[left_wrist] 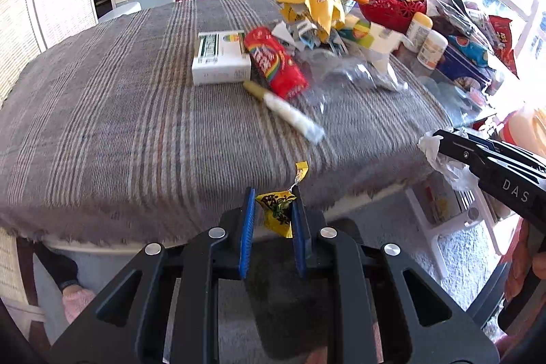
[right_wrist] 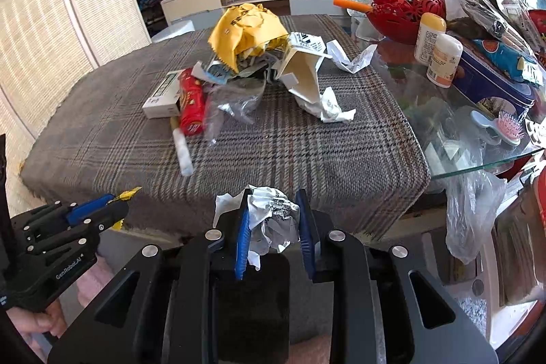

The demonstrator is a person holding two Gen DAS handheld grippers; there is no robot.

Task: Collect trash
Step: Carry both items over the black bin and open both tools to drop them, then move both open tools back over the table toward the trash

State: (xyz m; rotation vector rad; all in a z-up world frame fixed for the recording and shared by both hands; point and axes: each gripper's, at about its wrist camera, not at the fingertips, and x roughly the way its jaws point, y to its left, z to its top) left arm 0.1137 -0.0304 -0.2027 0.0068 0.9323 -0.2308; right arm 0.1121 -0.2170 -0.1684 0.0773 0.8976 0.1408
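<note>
Past the table's near edge, the left gripper [left_wrist: 273,210] pinches a yellow wrapper [left_wrist: 277,208] and the right gripper [right_wrist: 273,220] clamps crumpled paper [right_wrist: 273,214]; both seem light, soft, best squeezed mid-bulk

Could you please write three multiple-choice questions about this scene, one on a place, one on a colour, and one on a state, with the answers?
1. Where does the red snack packet lie?
A. Beside the white box on the checked cloth
B. On the glass table
C. Inside the red basket

2. What colour is the wrapper in the left gripper?
A. Blue
B. Yellow
C. Pink

3. What state is the right gripper in?
A. Open and empty
B. Shut on crumpled white paper
C. Shut on a bottle

Answers:
1. A: the red snack packet touches the white box on the checked cloth.
2. B: the wrapper between the left gripper pads is yellow.
3. B: the right gripper pads press on crumpled white paper.
</note>
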